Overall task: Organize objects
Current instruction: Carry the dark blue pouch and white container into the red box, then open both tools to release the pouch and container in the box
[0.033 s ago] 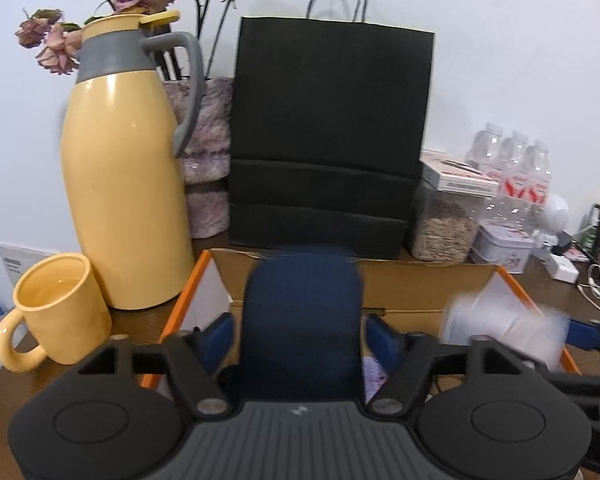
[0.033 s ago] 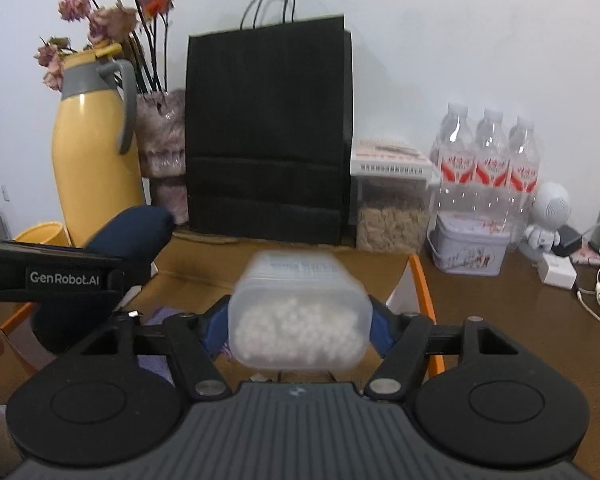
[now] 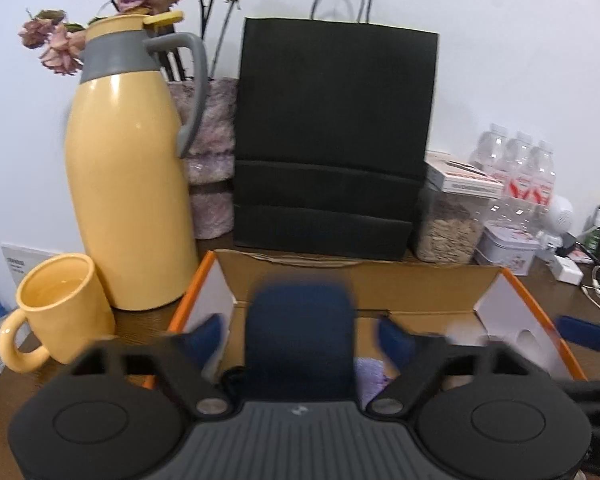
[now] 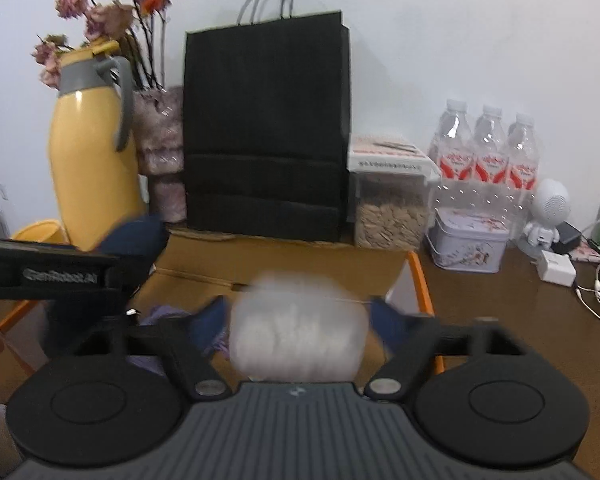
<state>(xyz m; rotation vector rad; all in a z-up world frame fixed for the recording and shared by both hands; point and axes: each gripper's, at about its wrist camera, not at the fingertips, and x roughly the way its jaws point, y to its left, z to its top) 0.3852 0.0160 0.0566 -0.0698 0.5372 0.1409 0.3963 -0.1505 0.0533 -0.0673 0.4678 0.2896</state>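
Left tool (image 3: 300, 332) spread around rounded navy case (image 3: 300, 340); right tool (image 4: 298, 316) around blurred translucent tub (image 4: 298, 328).

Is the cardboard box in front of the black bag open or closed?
Open: the cardboard box has its flaps raised, and purple cloth shows inside.

- Open cardboard box (image 3: 380, 284) at table front; paper bag (image 3: 332, 140) upright just behind.
- Left of bag: vase (image 3: 212, 160), then jug (image 3: 128, 184); mug (image 3: 60, 312) before jug.
- Right of bag: lidded jar (image 4: 392, 208), tin (image 4: 466, 246), bottles (image 4: 488, 152) behind tin.
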